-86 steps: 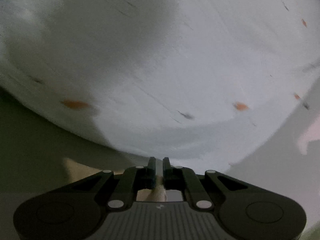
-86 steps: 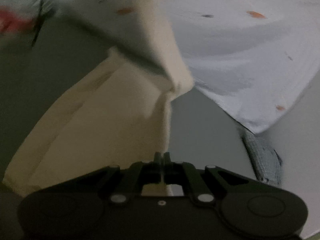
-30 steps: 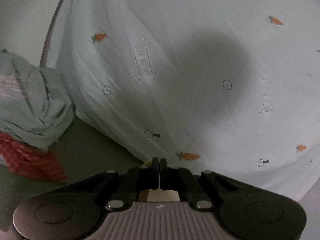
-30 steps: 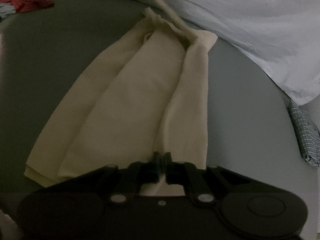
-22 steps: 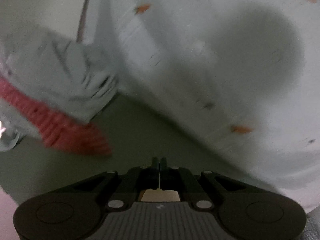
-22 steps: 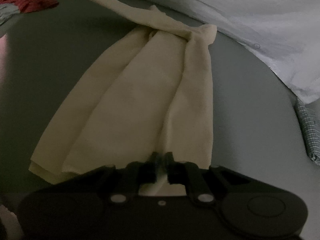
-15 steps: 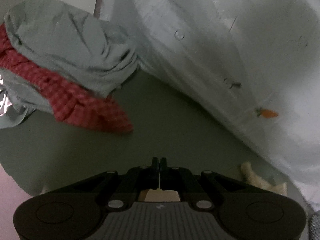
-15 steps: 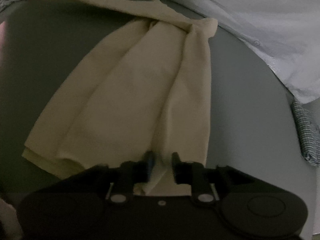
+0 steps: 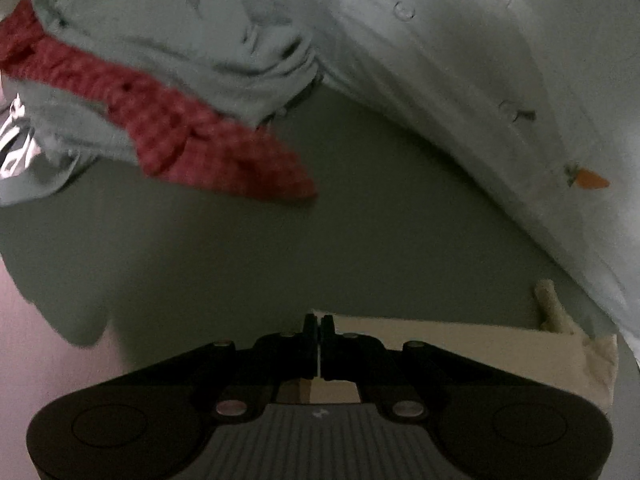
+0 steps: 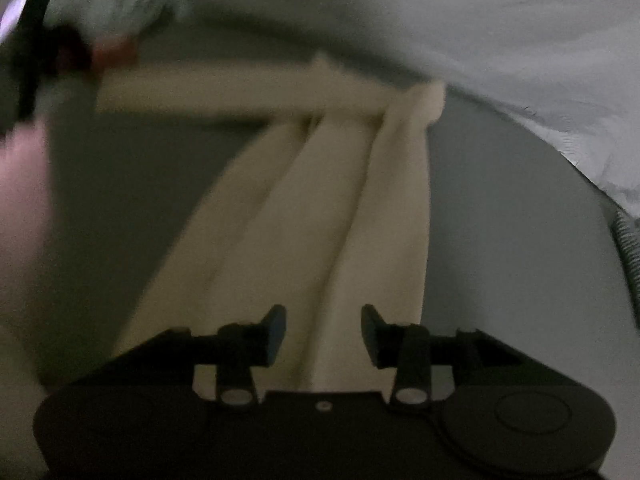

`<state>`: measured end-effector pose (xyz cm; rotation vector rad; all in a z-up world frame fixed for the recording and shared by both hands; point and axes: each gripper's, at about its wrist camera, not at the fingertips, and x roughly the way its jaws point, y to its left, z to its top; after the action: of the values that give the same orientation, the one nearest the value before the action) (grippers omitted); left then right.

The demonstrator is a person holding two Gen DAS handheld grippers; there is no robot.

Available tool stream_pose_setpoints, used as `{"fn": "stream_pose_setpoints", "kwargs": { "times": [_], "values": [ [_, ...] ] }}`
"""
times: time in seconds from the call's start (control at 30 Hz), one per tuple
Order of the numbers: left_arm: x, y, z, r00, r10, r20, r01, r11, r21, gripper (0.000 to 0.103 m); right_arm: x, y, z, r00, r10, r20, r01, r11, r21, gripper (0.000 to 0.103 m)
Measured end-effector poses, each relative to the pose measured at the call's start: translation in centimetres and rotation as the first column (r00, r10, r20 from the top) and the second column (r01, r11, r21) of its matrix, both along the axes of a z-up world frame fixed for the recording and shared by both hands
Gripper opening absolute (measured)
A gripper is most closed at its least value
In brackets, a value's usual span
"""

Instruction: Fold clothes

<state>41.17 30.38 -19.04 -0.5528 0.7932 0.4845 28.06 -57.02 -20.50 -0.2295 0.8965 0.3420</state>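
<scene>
Cream cloth (image 10: 320, 208) lies spread on the grey table (image 10: 520, 260) — left gripper (image 9: 319, 344) clamps one corner (pinched tight), right gripper (image 10: 323, 330) opening, pads clear of the fabric.

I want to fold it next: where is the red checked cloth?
Left wrist view, upper left: the red checked cloth lies on the grey table, tucked under a pale green garment.
</scene>
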Motion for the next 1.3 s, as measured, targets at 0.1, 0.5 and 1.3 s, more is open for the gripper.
{"fn": "stream_pose_setpoints", "kwargs": {
  "times": [0.1, 0.5, 1.3],
  "values": [
    [-0.1, -0.1, -0.8, 1.000, 0.012, -0.019, -0.013, 1.000, -0.016, 0.001, 4.2, -1.7, 1.1, 0.996, -0.080, 0.046, 0.075, 0.992, 0.104, 0.028],
    [1.1, -0.1, -2.7, 0.994, -0.014, -0.111, 0.013, 1.000, -0.011, 0.003, 26.8, 0.4, -1.6, 0.976, -0.175, 0.130, 0.159, 0.979, 0.124, 0.036],
    [4.0, -5.5, -3.5, 0.976, -0.127, -0.175, 0.167, 0.958, 0.235, 0.051, 28.4, 0.8, -0.5, 0.971, -0.211, 0.117, 0.193, 0.970, 0.147, 0.041]
  ]
}}
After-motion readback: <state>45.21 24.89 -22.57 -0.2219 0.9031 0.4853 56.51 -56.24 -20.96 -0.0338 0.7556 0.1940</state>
